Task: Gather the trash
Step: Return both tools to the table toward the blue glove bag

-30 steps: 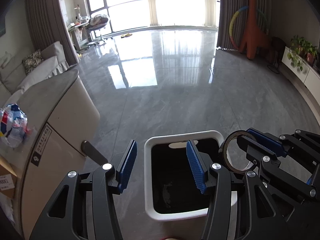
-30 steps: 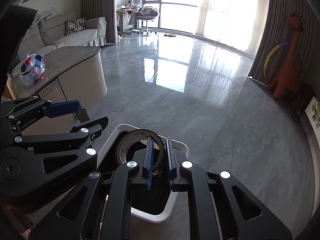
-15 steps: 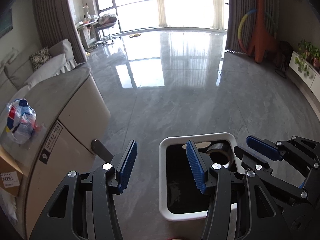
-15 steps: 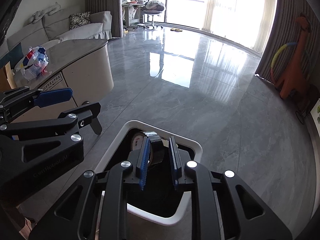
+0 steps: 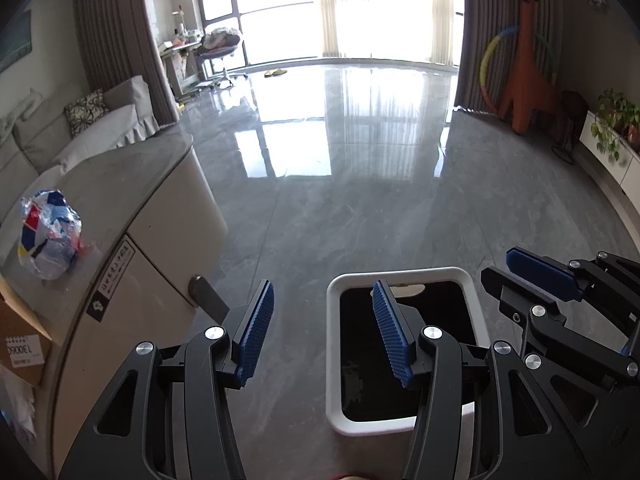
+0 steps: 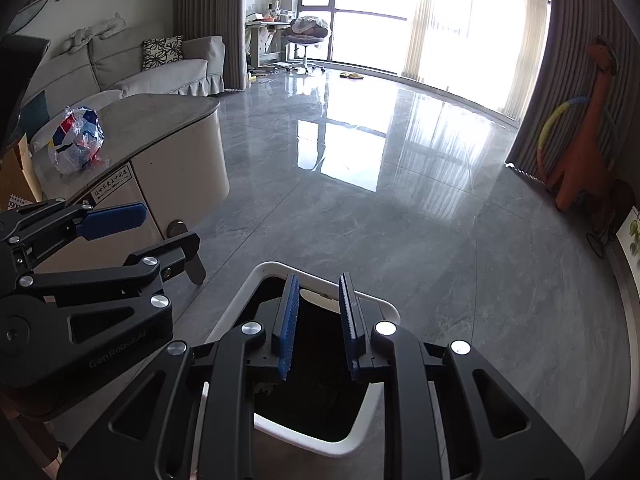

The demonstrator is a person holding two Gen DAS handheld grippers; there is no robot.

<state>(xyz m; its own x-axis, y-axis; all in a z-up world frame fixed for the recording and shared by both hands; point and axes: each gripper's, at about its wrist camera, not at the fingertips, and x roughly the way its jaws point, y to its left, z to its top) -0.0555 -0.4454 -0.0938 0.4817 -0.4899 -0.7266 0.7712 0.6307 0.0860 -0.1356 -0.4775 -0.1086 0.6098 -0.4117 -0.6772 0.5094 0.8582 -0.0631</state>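
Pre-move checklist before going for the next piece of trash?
1. Right gripper empty: ok, jaws apart, nothing between them.
2. Left gripper open and empty: ok.
3. Bin opening unobstructed: ok, though the right gripper hangs over it.
4. Next target located: ok, crumpled plastic wrapper sits on the counter.
5. Path to wrapper: cannot tell, cardboard box stands close by.
6. Bin contents settled: cannot tell, interior is dark.
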